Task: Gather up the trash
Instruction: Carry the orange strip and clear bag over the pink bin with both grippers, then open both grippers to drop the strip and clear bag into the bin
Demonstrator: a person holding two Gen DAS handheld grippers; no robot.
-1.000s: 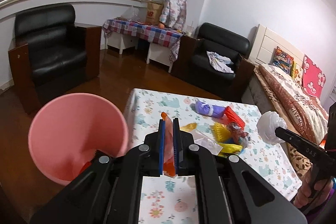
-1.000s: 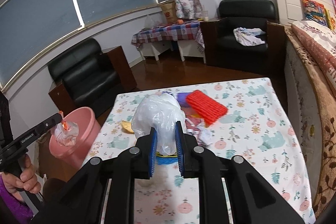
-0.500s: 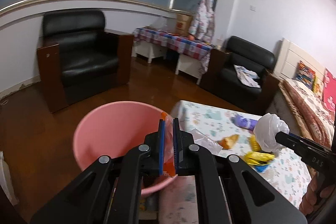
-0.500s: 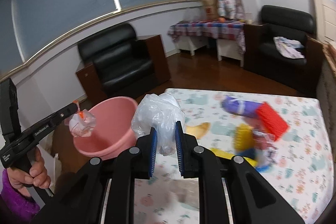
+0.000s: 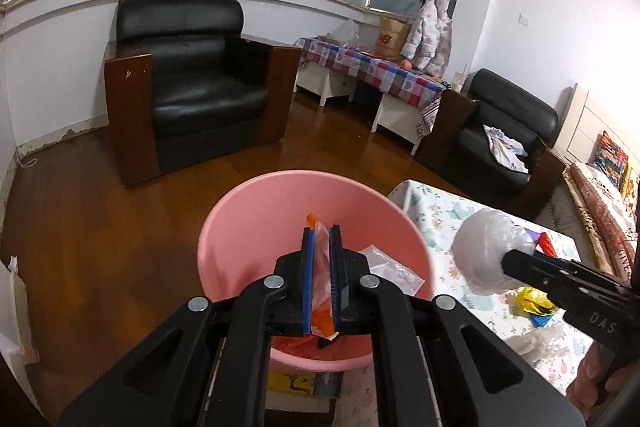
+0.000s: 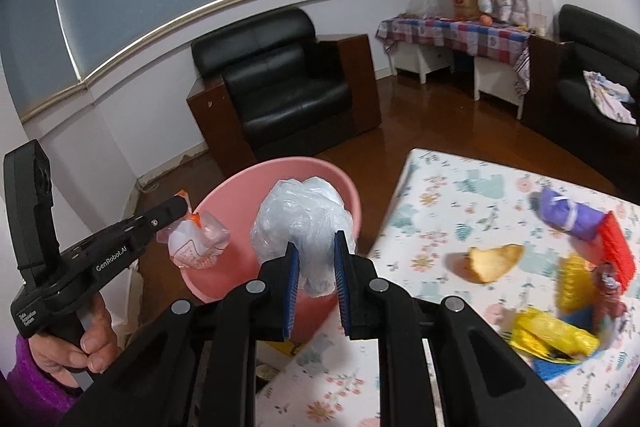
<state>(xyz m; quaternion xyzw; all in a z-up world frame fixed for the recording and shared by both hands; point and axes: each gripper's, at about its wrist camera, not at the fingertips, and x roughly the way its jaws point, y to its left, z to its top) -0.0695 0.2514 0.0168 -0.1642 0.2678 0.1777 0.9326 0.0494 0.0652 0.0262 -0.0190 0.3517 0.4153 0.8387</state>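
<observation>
My left gripper [image 5: 321,239] is shut on a clear and orange plastic wrapper [image 5: 322,283] and holds it over the pink bin [image 5: 256,227]. The same wrapper [image 6: 198,241] hangs from that gripper [image 6: 182,205] in the right wrist view, above the bin's [image 6: 240,195] left side. My right gripper [image 6: 314,247] is shut on a crumpled white plastic bag [image 6: 304,223], held above the bin's near rim. This bag [image 5: 488,255] shows at the right of the left wrist view, beside the bin. Some trash lies inside the bin.
A table with a floral cloth [image 6: 460,195] stands right of the bin and carries a purple packet [image 6: 568,215], a red piece [image 6: 618,251], a peel [image 6: 494,261] and yellow wrappers [image 6: 548,335]. Black armchairs [image 5: 196,87] and a wooden floor lie beyond.
Both grippers have swung left from the table toward the bin. The wrapper now hangs over the bin's opening, and the white bag has come to the bin's rim.
</observation>
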